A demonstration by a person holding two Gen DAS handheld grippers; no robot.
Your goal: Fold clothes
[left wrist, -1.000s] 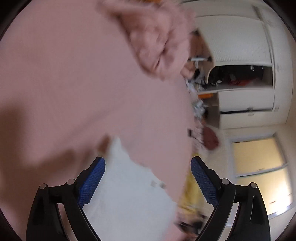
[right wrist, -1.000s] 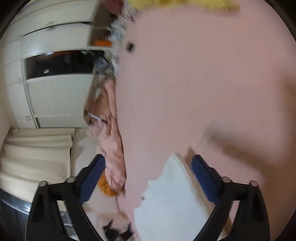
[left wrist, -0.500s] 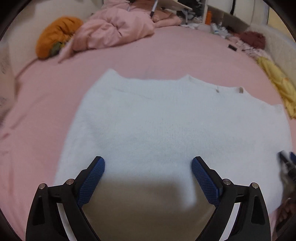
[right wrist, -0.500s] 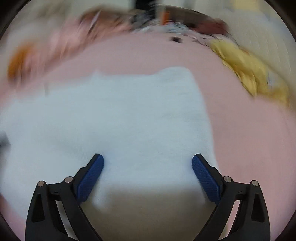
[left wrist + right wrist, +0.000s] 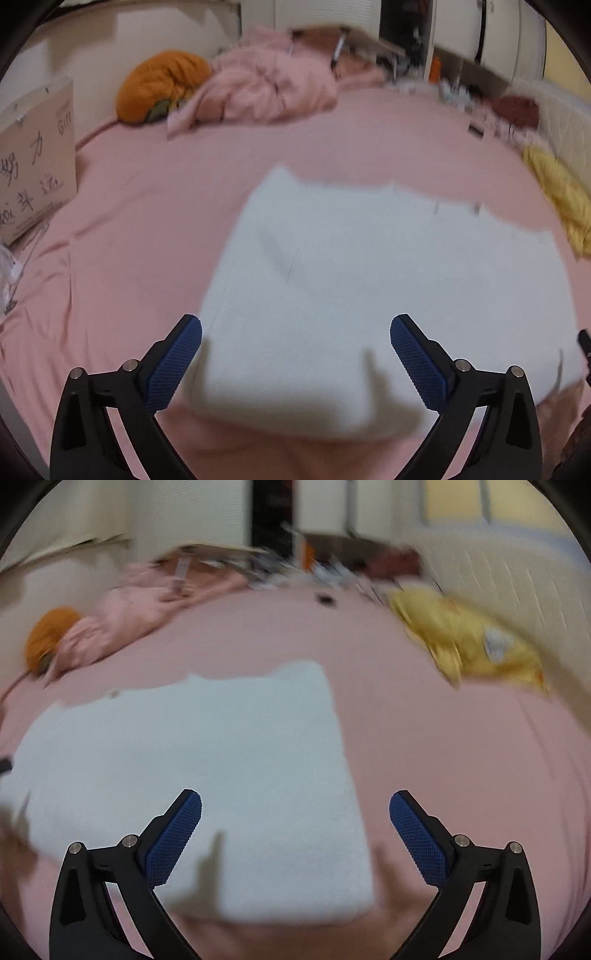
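Note:
A white knitted garment (image 5: 369,280) lies spread flat on the pink bed sheet (image 5: 140,229); it also shows in the right wrist view (image 5: 207,760). My left gripper (image 5: 295,354) is open and empty, hovering above the garment's near left part. My right gripper (image 5: 295,830) is open and empty, hovering above the garment's near right corner. Both views are blurred by motion.
A crumpled pink blanket (image 5: 266,88) and an orange cushion (image 5: 162,85) lie at the far side of the bed. A yellow garment (image 5: 469,638) lies at the right. A cardboard box (image 5: 33,162) stands at the left edge. Cupboards and clutter stand behind.
Both grippers swung from a sideways tilt to face the garment, then pulled back and rose a little. The garment now looks smaller in both views. Both stayed open.

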